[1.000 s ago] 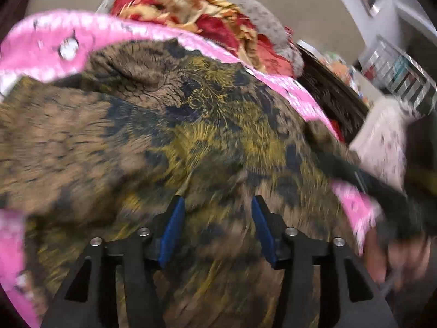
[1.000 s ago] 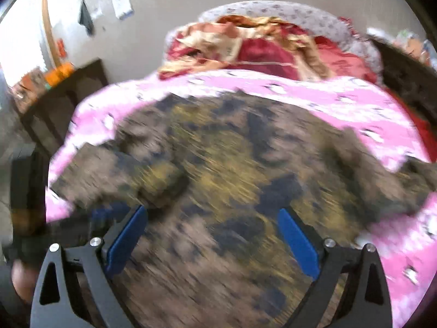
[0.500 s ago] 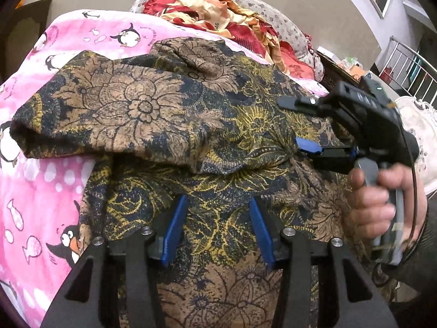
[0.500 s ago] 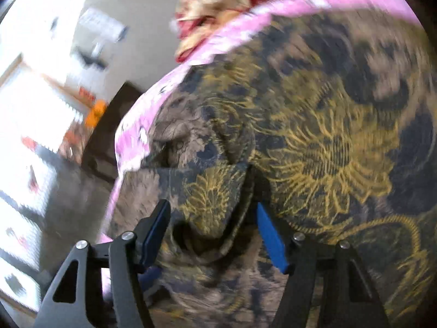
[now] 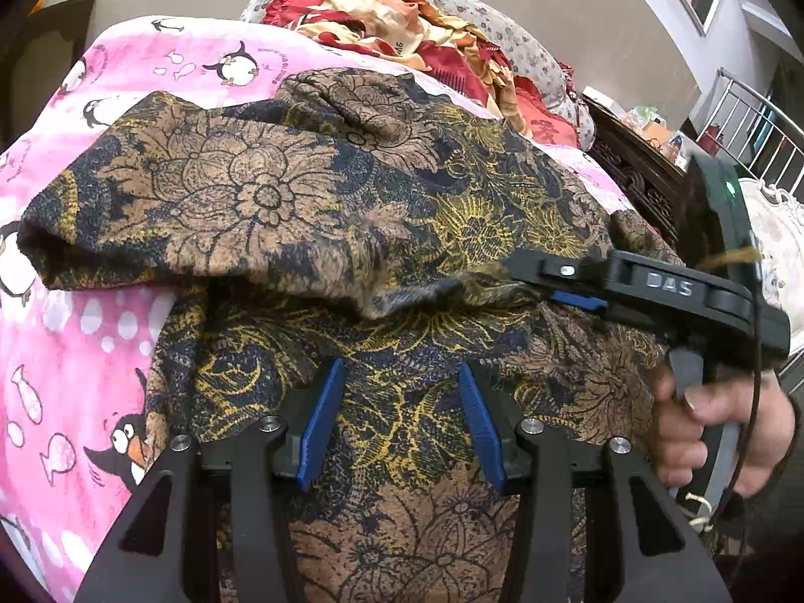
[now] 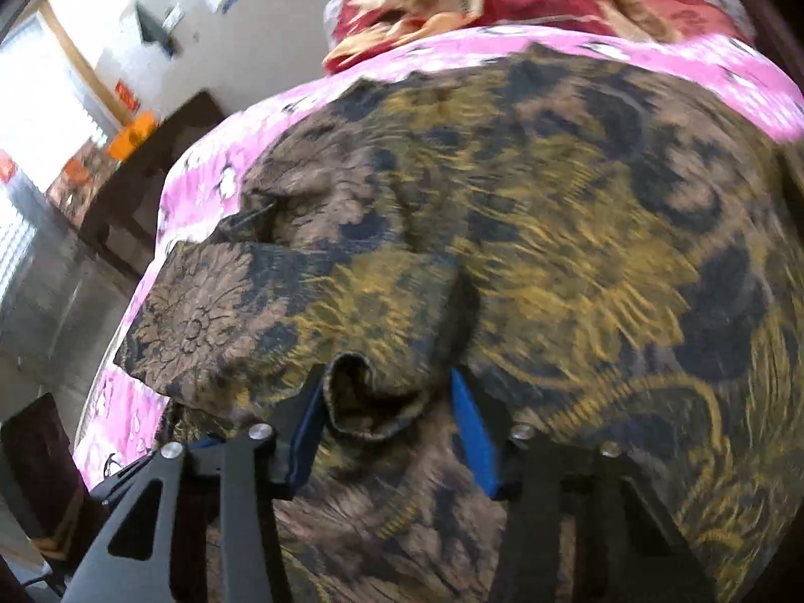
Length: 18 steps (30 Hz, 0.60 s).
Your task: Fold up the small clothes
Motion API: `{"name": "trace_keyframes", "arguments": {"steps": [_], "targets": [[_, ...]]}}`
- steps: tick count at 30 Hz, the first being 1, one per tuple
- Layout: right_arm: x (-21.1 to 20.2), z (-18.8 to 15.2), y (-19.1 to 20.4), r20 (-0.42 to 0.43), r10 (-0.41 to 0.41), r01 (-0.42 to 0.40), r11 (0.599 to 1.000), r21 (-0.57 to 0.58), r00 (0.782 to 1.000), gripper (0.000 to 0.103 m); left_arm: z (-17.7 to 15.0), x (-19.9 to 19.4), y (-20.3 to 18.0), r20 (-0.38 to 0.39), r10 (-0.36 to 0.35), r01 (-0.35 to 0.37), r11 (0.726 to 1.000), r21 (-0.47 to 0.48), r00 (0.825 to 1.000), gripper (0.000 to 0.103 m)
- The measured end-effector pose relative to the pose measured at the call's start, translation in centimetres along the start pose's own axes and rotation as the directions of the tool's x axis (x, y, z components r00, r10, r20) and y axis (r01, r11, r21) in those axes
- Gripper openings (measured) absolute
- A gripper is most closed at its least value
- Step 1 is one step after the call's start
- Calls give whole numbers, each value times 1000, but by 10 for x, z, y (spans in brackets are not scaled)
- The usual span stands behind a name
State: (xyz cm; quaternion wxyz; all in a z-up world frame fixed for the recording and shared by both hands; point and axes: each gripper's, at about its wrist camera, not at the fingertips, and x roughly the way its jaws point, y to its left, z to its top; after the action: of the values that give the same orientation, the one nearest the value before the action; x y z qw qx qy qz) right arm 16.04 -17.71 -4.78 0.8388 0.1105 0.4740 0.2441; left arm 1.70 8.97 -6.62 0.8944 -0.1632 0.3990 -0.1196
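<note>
A brown, navy and gold floral garment (image 5: 311, 211) lies spread over a pink penguin sheet (image 5: 75, 341), filling most of both views. One part is folded across the top, running from 9 o'clock toward 3 o'clock in the left wrist view.

The left gripper (image 5: 399, 419) hovers at 6 o'clock with its blue pads part-open. Cloth lies flat below and between them, but they pinch nothing.

The right gripper (image 5: 532, 291) reaches in from 3 o'clock, a hand (image 5: 723, 432) on its grip. Its jaws have just been closing, and a bunched edge of the folded part sits between them. In the right wrist view that rolled edge (image 6: 372, 402) bulges between the pads (image 6: 472, 434); the left pad touches it, while the right seems just clear, so a firm grasp cannot be confirmed.

A red and gold heap (image 5: 402, 15) lies at 12 o'clock, beyond the sheet.
</note>
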Motion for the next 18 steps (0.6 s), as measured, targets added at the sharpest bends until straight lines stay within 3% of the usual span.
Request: {"name": "trace_keyframes", "arguments": {"steps": [2,6,12,14,15,16,18], "targets": [[-7,-7,-12,42,20,-22,998,56,999,48,0,0,0,0,1,-1,1000,0,1000,28],[-17,-13,-24,76,81,-90,987,134,994,59,0,0,0,0,0,0,1000,-1,1000,28],[17,1,-7,83,144,-154,979,131,986,61,0,0,0,0,-7,7,1000,-7,1000,28],[36,7,9,85,170,-180,975,129,982,40,0,-1,1,1,-11,11,1000,-11,1000,28],[36,8,13,79,178,-187,976,116,981,19,0,-1,0,1,-11,11,1000,-11,1000,28],[38,10,17,66,158,-164,982,95,985,12,0,-1,0,0,-11,11,1000,-11,1000,28],[36,12,24,74,128,-132,990,54,989,8,0,0,0,0,-11,11,1000,-12,1000,28]]}}
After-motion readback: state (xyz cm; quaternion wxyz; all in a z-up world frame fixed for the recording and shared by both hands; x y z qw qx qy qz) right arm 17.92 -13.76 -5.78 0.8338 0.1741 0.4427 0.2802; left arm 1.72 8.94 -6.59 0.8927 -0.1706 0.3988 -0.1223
